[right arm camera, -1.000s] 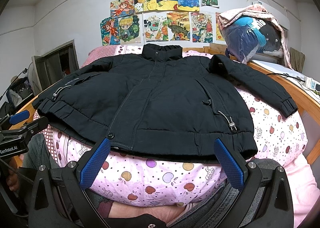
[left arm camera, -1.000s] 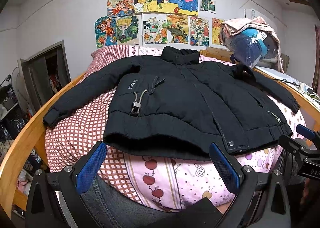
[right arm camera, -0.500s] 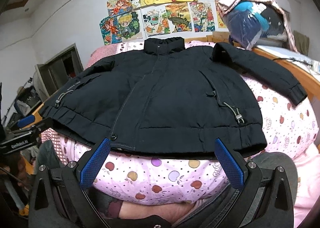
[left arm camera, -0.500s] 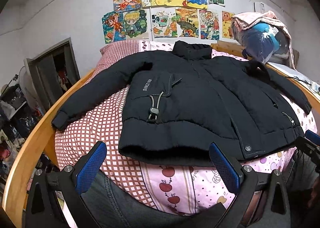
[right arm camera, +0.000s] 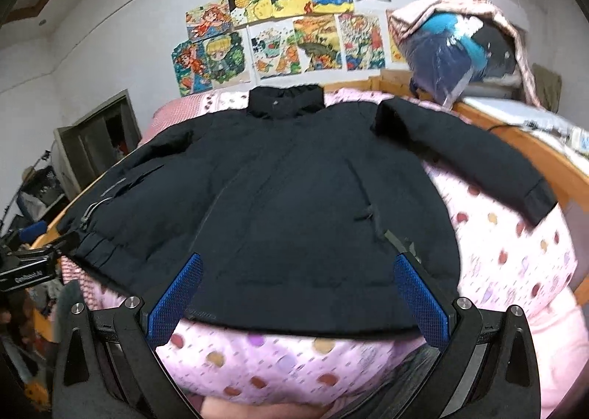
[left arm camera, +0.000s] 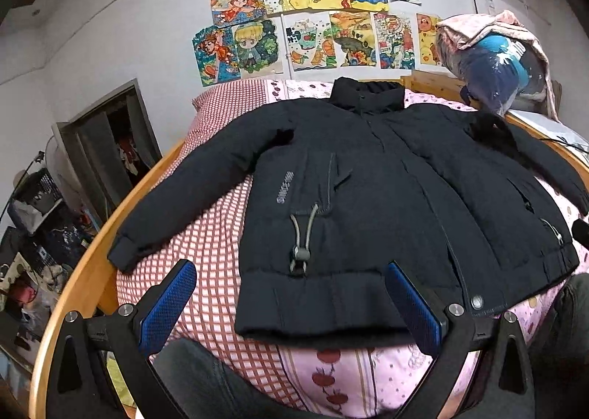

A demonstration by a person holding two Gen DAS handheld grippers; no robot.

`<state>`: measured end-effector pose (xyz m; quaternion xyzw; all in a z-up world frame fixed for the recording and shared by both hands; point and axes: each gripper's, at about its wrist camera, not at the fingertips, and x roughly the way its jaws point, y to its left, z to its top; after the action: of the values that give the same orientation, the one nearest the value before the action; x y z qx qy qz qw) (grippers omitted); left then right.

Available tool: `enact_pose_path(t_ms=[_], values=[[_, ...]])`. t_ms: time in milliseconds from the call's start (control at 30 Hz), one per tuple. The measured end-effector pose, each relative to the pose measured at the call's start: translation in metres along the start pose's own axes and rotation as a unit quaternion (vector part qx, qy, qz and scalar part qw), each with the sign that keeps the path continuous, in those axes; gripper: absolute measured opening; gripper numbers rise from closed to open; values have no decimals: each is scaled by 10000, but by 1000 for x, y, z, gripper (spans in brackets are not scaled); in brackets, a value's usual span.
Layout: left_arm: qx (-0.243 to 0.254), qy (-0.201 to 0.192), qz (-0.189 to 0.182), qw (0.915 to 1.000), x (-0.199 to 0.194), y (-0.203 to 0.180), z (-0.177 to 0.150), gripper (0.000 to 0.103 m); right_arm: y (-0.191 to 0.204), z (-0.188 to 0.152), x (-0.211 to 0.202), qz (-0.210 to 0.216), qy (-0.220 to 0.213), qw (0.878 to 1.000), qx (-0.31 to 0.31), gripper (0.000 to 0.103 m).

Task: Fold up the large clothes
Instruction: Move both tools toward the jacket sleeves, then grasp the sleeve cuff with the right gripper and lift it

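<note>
Black padded jacket [left arm camera: 386, 191], flat, front up, sleeves spread

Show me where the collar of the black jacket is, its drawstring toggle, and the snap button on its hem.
collar [left arm camera: 366, 95], left wrist view, middle of the stand-up collar.
drawstring toggle [left arm camera: 301, 254], left wrist view, on the grey stopper.
snap button [left arm camera: 477, 300], left wrist view, on the metal stud.

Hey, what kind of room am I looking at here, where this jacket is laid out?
Most likely a child's bedroom. The black jacket lies spread on a wooden-framed bed with pink fruit-print bedding, and colourful cartoon drawings are taped to the wall behind it.
</note>
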<state>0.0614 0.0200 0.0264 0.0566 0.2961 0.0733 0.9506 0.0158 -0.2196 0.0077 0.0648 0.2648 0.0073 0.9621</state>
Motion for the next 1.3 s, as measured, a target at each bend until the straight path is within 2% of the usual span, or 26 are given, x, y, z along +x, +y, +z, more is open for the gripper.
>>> enact_pose_path(t_ms=[167, 433, 633, 767, 933, 1133, 1300], values=[[35, -45, -57, 10000, 8, -4, 22, 103, -10, 16, 1, -148, -134, 9998, 85, 102], [288, -130, -152, 9994, 24, -21, 58, 103, -34, 37, 6, -689, -406, 9966, 182, 102], [377, -166, -419, 9983, 34, -40, 79, 103, -54, 56, 24, -768, -251, 9967, 76, 102], [552, -163, -464, 9973, 44, -56, 94, 103, -74, 69, 35, -838, -214, 9958, 287, 102], [692, 83, -571, 9959, 69, -78, 107, 103, -107, 83, 55, -854, 7, 9931, 802, 102], [885, 278, -664, 9935, 96, -103, 118, 103, -131, 75, 80, -1018, 203, 9889, 1059, 102], [724, 553, -1079, 9900, 120, -124, 126, 103, -155, 70, 104, -1069, 305, 9819, 1532, 102]])
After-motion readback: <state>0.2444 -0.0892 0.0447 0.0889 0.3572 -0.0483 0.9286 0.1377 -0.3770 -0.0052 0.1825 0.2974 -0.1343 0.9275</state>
